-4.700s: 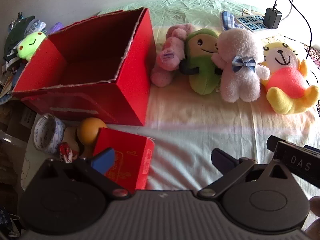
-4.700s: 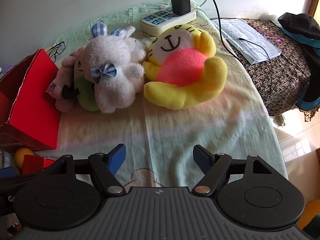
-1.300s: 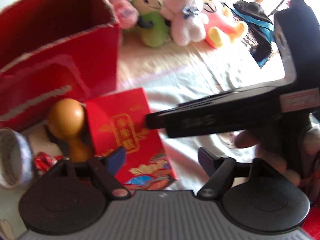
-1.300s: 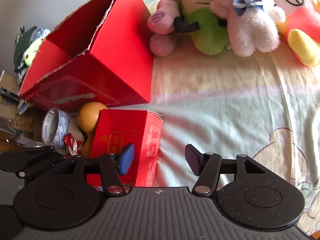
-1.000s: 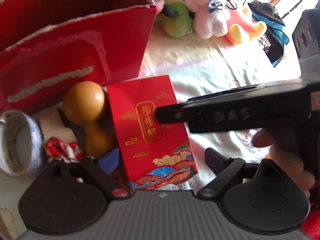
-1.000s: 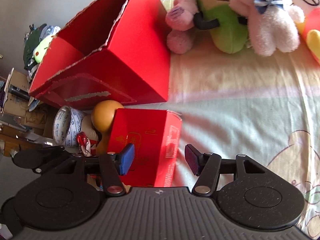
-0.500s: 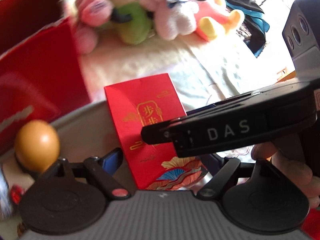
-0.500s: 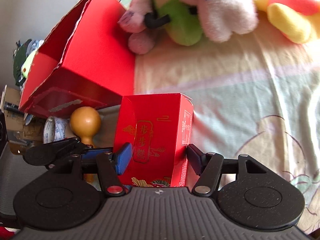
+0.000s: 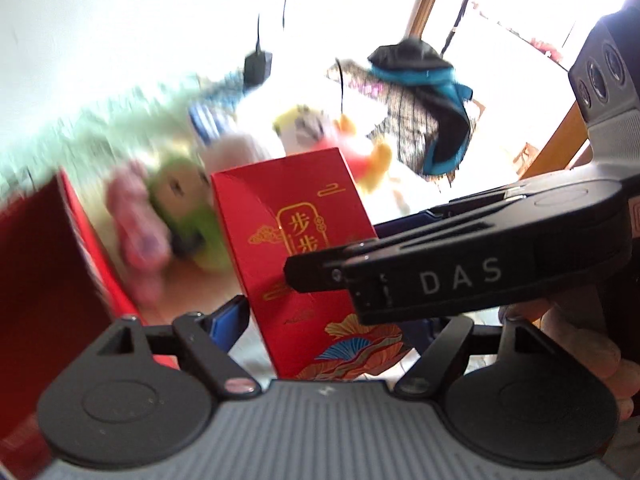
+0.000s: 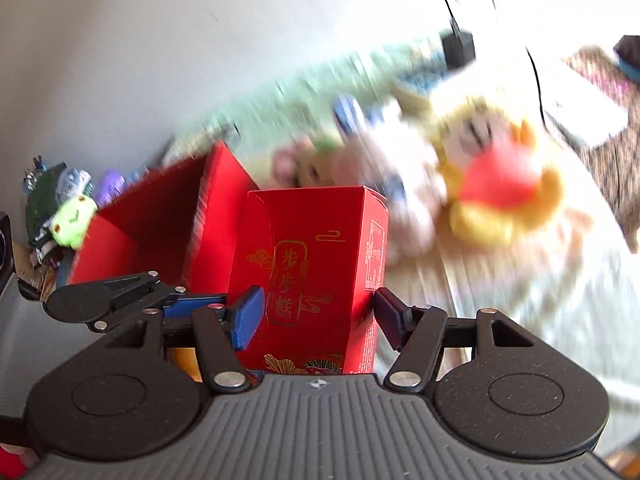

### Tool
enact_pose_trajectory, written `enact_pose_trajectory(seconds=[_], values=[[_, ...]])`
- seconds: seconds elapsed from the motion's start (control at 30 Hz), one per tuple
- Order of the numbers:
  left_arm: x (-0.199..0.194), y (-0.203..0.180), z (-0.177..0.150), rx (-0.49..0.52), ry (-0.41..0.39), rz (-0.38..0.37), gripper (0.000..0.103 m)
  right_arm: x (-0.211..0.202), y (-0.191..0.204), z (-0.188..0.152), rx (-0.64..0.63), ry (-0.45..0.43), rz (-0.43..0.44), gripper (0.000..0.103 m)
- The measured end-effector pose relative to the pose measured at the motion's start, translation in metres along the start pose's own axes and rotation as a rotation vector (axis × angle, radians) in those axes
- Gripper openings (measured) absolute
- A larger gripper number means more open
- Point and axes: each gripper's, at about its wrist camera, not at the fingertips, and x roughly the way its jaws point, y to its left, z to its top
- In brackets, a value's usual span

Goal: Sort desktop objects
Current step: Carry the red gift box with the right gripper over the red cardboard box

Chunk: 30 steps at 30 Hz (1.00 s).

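A small red gift box (image 9: 296, 248) with gold characters stands upright between the fingers of both grippers and is lifted off the table; it also shows in the right wrist view (image 10: 316, 272). My left gripper (image 9: 332, 320) is shut on its sides. My right gripper (image 10: 318, 312) is shut on it too, and its arm (image 9: 460, 276) crosses the box's front in the left wrist view. The big open red cardboard box (image 10: 160, 220) stands behind and to the left.
Several plush toys lie blurred behind the gift box: a pink one (image 9: 140, 232), a green one (image 9: 188, 216), a white rabbit (image 10: 400, 184) and a yellow bear (image 10: 504, 188). A charger (image 10: 458, 50) with cable sits at the back. Dark clothes (image 9: 424, 108) hang at the right.
Both grippers closed on the small red gift box and raised it from beside the gourd. Both views swung upward; the background is motion-blurred.
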Motion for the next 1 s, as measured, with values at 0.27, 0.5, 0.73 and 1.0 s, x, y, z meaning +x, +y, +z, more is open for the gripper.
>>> enact_pose_trajectory(seconds=[0.27,0.5,0.73,1.0], values=[[-0.085,0.085,0.042,0.013,-0.136,0.132,0.079,0.006,0.107,0.081,-0.197,-0.121,0.044,0.065],[-0.099,0.167,0.008,-0.076,-0.056,0.174,0.079,0.065,0.168,0.078,-0.245,0.036,0.087,0.064],[-0.052,0.215,-0.038,-0.215,0.095,0.083,0.079,0.131,0.188,0.054,-0.238,0.231,0.042,0.064],[0.018,0.250,-0.052,-0.311,0.286,-0.053,0.077,0.185,0.181,0.048,-0.257,0.374,-0.061,0.059]])
